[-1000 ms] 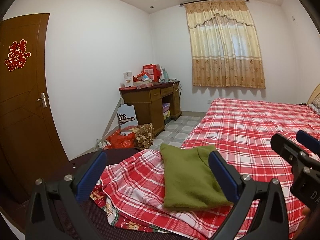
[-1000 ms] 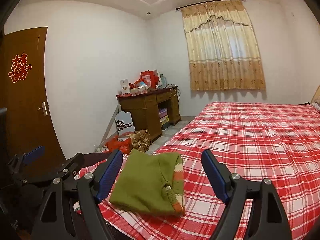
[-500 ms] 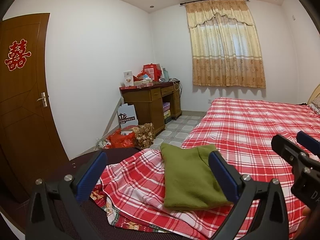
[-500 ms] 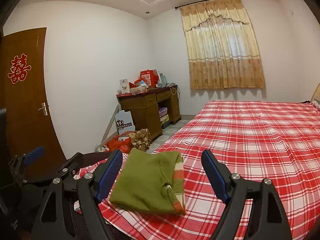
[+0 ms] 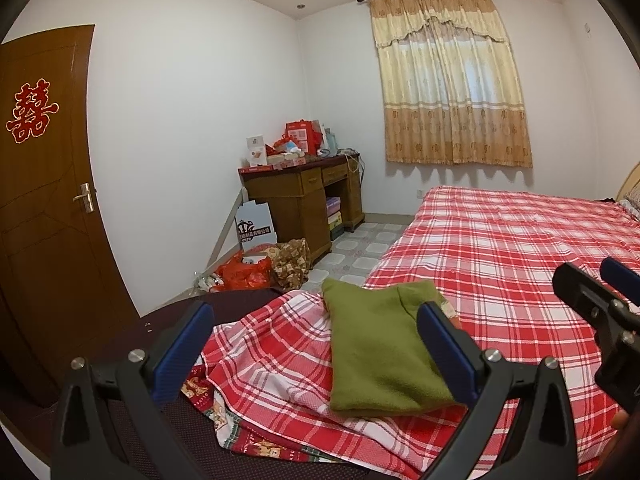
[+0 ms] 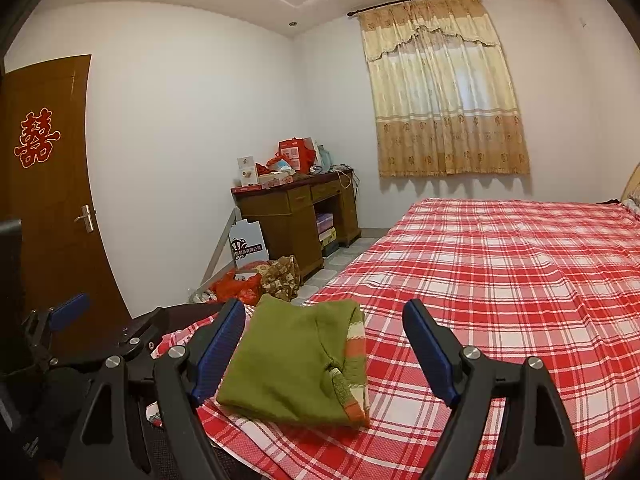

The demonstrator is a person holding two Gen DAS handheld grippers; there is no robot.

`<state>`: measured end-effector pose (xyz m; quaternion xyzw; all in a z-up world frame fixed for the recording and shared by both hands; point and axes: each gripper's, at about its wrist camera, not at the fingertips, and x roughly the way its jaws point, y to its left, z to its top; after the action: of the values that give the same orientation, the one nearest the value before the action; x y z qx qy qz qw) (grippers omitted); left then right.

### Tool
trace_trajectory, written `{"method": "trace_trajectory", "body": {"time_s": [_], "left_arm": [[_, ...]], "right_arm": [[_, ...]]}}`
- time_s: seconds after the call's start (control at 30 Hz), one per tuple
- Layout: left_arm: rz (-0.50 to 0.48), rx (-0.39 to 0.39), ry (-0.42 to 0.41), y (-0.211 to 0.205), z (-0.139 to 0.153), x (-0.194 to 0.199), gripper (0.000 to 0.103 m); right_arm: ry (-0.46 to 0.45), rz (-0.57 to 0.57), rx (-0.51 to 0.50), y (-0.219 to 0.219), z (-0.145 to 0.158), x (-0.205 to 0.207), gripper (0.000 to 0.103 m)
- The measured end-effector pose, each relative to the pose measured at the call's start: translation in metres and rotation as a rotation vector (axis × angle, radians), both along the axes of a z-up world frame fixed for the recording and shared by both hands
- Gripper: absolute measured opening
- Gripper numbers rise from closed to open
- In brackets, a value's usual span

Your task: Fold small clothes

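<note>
**Green top looked pretty much folded**

The green sweater [image 6: 292,368] sat low center in the frame on the plaid bed [image 6: 520,280], already a neat rectangle. Both the left gripper [image 5: 316,344] and right gripper [image 6: 324,348] had fingers spread wide, holding nothing. Probably nothing left but tidying.

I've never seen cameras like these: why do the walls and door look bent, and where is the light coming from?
Left wrist view: fisheye lens bows the door and darkens the corners; daylight glows through the curtain. Right wrist view: same bending, the green garment sharp under soft, even light with only faint shadows.
</note>
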<state>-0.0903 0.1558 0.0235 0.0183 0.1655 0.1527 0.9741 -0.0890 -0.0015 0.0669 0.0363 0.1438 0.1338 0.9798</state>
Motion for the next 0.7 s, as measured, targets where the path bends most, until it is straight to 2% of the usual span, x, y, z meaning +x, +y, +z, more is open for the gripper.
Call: {"method": "trace_trajectory", "body": {"time_s": [0.57, 0.7], "left_arm": [[0.006, 0.017, 0.070, 0.002, -0.010, 0.014, 0.103], [-0.007, -0.009, 0.100, 0.007, -0.013, 0.019, 0.103]], "right_arm": [[0.028, -0.011, 0.006, -0.004, -0.009, 0.009, 0.082], [0.046, -0.009, 0.010, -0.003, -0.013, 0.012, 0.082]]}}
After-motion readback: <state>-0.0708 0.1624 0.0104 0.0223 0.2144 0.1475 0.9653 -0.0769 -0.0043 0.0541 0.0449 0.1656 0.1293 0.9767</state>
